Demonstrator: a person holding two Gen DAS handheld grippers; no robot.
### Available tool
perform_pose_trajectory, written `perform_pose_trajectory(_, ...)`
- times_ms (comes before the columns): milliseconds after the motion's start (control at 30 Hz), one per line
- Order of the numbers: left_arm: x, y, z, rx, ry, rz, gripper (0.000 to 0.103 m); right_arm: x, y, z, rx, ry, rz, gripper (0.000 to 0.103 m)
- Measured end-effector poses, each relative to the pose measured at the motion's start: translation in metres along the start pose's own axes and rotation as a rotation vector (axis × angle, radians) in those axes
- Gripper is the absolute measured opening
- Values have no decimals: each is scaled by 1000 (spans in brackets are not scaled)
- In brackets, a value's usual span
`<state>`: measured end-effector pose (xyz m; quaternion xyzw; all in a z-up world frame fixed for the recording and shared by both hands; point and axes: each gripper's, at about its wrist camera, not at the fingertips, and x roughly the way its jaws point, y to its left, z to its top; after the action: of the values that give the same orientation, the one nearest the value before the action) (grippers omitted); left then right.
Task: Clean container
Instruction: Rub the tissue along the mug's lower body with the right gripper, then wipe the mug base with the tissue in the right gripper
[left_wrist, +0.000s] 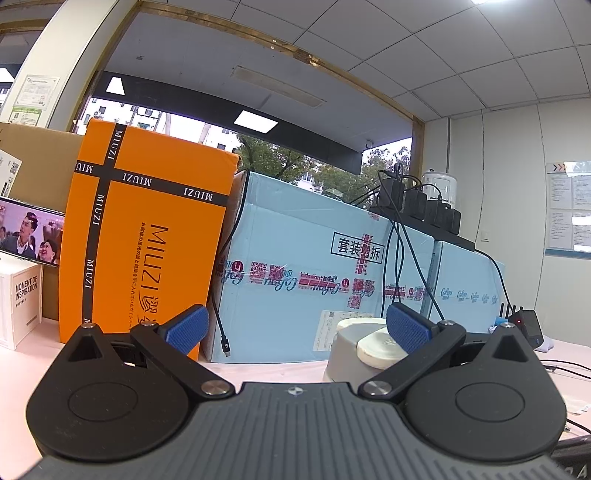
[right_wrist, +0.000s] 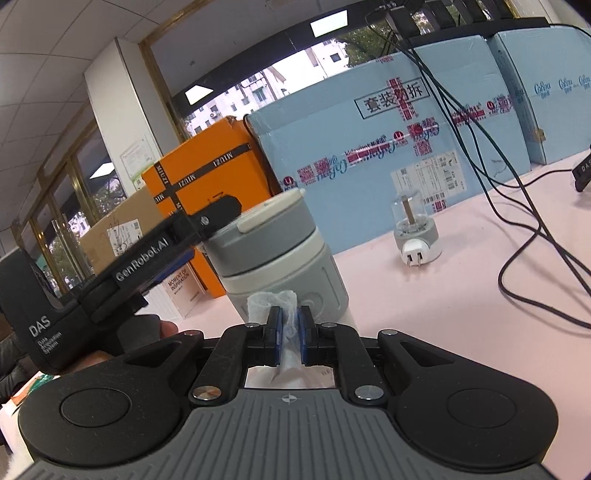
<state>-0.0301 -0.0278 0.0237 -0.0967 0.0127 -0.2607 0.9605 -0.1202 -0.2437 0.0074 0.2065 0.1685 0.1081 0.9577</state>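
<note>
A grey container with a cream lid and band (right_wrist: 280, 254) stands upright on the pink table. My right gripper (right_wrist: 289, 325) is shut on a white wipe (right_wrist: 271, 302), held just in front of the container's lower side. My left gripper (left_wrist: 295, 328) is open, its blue pads wide apart. The container (left_wrist: 354, 347) sits beside its right pad (left_wrist: 406, 328), not between the pads. In the right wrist view the left gripper's black body (right_wrist: 155, 258) reaches in from the left at the container's lid.
An orange MIUZI box (left_wrist: 147, 236) and light blue cartons (left_wrist: 314, 273) stand along the back of the table. A small plug-in device with a clear dome (right_wrist: 415, 232) lies to the right. Black cables (right_wrist: 524, 221) trail across the table (right_wrist: 443, 332). A white box (left_wrist: 22, 302) and a phone (left_wrist: 29, 229) are at left.
</note>
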Motion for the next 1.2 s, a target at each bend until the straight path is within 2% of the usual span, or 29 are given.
perform_pose_trajectory(467, -1, 0, 0, 1, 0, -1, 103, 12, -3, -15, -13, 63, -19, 9)
perform_pose_trajectory(633, -1, -1, 1, 2, 0, -1, 103, 1, 0, -9, -29, 18, -24, 9)
perform_pose_trajectory(967, -2, -1, 1, 3, 0, -2, 103, -30, 3, 20, -26, -136, 2, 9)
perform_pose_trajectory(1200, -2, -1, 1, 3, 0, -2, 103, -10, -5, 9, -12, -54, -20, 9)
